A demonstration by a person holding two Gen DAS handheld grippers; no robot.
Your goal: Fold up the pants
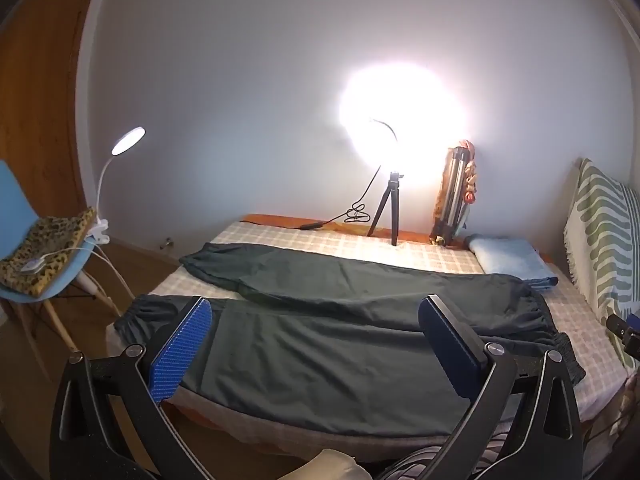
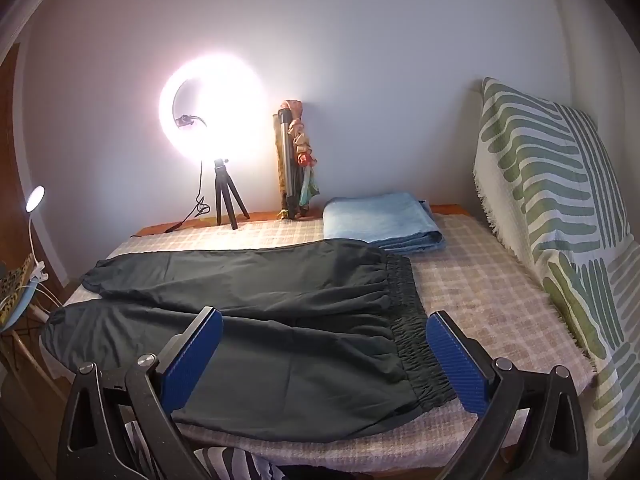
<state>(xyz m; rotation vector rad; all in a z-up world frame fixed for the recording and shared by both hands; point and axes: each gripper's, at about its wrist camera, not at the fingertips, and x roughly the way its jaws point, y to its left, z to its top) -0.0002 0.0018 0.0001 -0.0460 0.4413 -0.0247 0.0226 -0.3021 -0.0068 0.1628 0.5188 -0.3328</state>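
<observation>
Dark green pants [image 1: 340,332] lie spread flat across the checked bed cover [image 1: 420,258], both legs running to the left, the elastic waistband [image 2: 412,332] on the right. My left gripper [image 1: 316,320] is open and empty, hovering over the near leg close to the bed's front edge. My right gripper [image 2: 324,336] is open and empty, hovering over the near waistband end of the pants [image 2: 260,320]. Neither gripper touches the cloth. A small part of the right gripper [image 1: 624,330] shows at the right edge of the left wrist view.
A folded light blue cloth [image 2: 380,220] lies at the back right of the bed. A lit ring light on a tripod [image 2: 224,196] and a folded tripod [image 2: 292,164] stand by the wall. A patterned cushion [image 2: 560,208] leans on the right. A blue chair [image 1: 44,252] with a clip lamp stands left.
</observation>
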